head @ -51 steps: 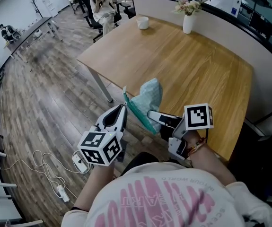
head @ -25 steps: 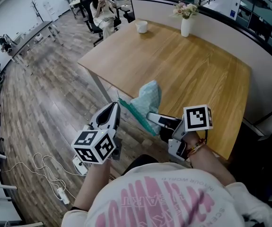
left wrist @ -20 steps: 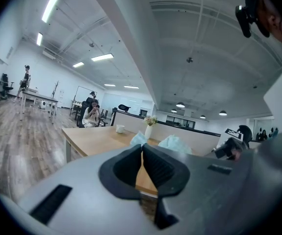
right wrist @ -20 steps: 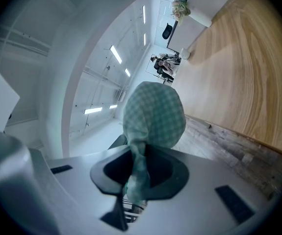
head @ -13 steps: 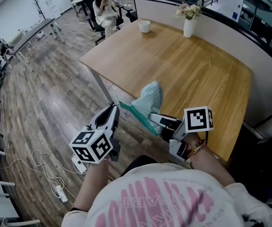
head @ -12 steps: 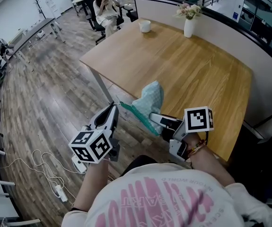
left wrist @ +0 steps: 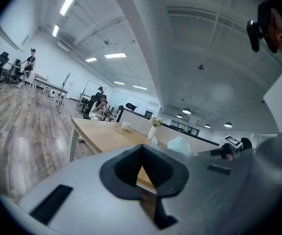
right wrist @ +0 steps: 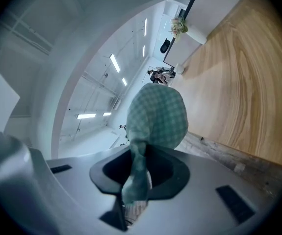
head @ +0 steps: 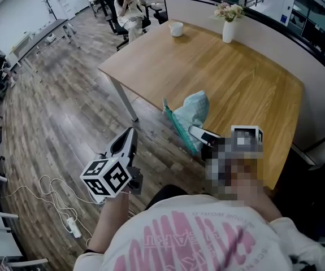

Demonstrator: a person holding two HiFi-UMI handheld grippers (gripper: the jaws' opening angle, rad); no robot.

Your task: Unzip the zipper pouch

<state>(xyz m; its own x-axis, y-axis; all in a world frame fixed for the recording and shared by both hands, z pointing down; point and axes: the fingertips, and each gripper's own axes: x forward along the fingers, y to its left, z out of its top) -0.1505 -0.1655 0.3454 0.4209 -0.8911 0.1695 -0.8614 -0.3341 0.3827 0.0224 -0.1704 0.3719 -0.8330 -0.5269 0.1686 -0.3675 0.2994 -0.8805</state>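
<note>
A mint-green checked zipper pouch point(head: 195, 107) hangs off the near edge of the wooden table point(head: 230, 66), its darker zipper edge point(head: 178, 126) facing left. My right gripper point(head: 196, 133) is shut on the pouch's lower corner; in the right gripper view the cloth point(right wrist: 158, 116) runs down between the jaws point(right wrist: 138, 166), which have just eased a little. My left gripper point(head: 131, 132) is well left of the pouch, over the floor, apart from it. Its jaws point(left wrist: 141, 153) have just closed, shut on nothing. The pouch point(left wrist: 180, 145) shows small in the left gripper view.
A white vase with flowers point(head: 228, 28) and a white cup point(head: 176, 29) stand at the table's far side. A metal table leg point(head: 124, 97) is left of the pouch. A person sits on a chair point(head: 129, 7) beyond. Cables and a power strip point(head: 57, 205) lie on the wooden floor.
My left gripper has come off the pouch's zipper end and drawn back down and to the left. The pouch's free end has swung up toward the table. The right gripper keeps its hold.
</note>
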